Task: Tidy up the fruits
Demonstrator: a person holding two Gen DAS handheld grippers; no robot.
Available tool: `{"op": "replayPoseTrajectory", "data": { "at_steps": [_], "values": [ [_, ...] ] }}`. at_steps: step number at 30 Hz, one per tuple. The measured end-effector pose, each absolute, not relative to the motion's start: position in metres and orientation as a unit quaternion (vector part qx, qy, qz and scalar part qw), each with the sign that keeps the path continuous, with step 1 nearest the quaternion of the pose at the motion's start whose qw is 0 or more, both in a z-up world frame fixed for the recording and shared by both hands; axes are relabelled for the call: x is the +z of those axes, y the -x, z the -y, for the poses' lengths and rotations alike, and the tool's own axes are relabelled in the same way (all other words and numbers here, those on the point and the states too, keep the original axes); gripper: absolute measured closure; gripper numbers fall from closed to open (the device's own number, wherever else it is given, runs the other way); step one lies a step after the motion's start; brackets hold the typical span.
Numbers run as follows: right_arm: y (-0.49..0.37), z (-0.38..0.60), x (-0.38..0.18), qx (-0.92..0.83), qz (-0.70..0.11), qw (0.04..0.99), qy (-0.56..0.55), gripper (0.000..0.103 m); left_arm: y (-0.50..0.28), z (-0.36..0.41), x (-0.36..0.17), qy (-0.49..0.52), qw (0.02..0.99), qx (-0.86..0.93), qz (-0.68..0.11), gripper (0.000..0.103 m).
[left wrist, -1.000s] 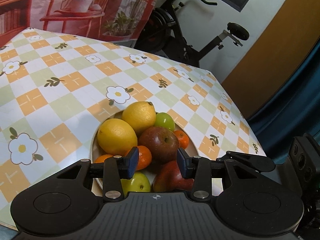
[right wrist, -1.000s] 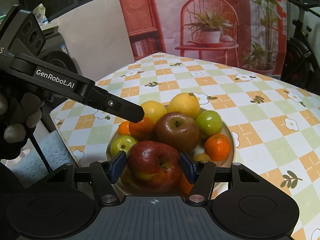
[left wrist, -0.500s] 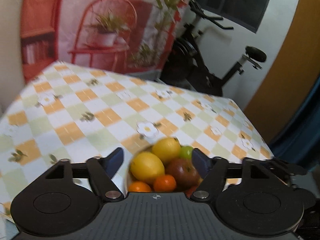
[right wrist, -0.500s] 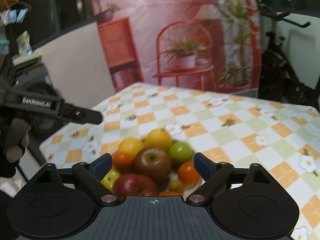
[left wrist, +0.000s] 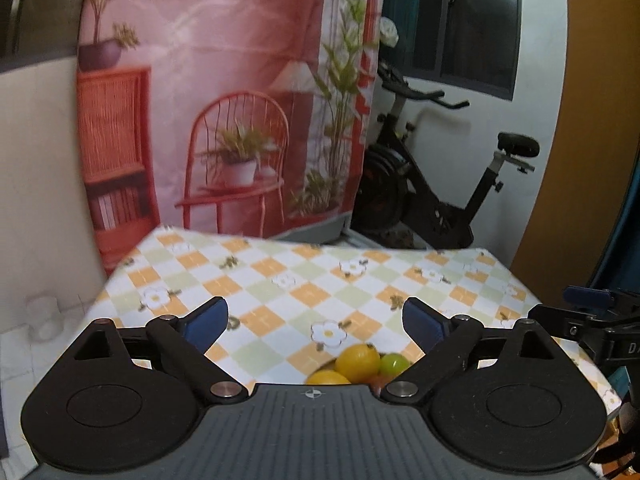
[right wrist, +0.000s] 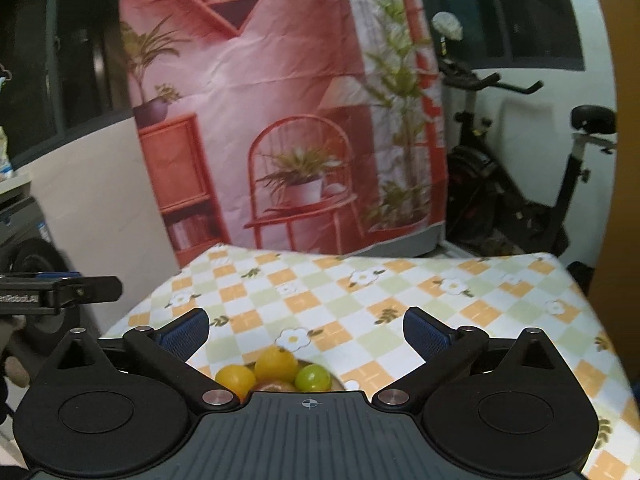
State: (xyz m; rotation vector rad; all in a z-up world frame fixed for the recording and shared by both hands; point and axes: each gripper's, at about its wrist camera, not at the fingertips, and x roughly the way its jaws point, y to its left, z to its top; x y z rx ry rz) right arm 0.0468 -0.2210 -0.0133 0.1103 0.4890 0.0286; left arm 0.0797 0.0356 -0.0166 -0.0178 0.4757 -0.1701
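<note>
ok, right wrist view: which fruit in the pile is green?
The small round green fruit, rightmost of those showing above the gripper body. The two beside it are yellow lemons.

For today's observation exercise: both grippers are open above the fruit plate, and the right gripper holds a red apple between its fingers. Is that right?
Not quite. The right gripper holds nothing: the right wrist view shows its fingers spread wide, only tablecloth between them. Both grippers are open, the left gripper too, with the fruit plate below.

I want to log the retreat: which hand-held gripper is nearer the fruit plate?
Neither clearly. The left hand-held gripper and the right hand-held gripper are both open and raised behind the fruit plate, left one to its left, right one to its right.
</note>
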Motion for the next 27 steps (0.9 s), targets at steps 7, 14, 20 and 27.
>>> {"op": "replayPoseTrajectory", "data": {
  "at_steps": [7, 14, 20, 27],
  "values": [
    [-0.027, 0.207, 0.015, -0.018, -0.229, 0.972, -0.045, 0.0, -0.056, -0.031, 0.008, 0.006, 0.972, -0.078, -0.22, 0.005],
    [-0.01, 0.192, 0.023, -0.042, -0.211, 0.976, -0.014, 0.0, -0.034, -0.023, 0.013, -0.013, 0.976, -0.06, -0.21, 0.005],
    [-0.007, 0.191, 0.017, -0.043, -0.221, 0.974, -0.025, 0.0, -0.026, -0.017, 0.009, -0.039, 0.977, -0.043, -0.206, 0.005],
    [0.0, 0.183, 0.006, -0.032, -0.236, 0.971, -0.031, 0.0, -0.014, -0.018, 0.007, -0.047, 0.979, -0.031, -0.196, 0.005]
  ]
}}
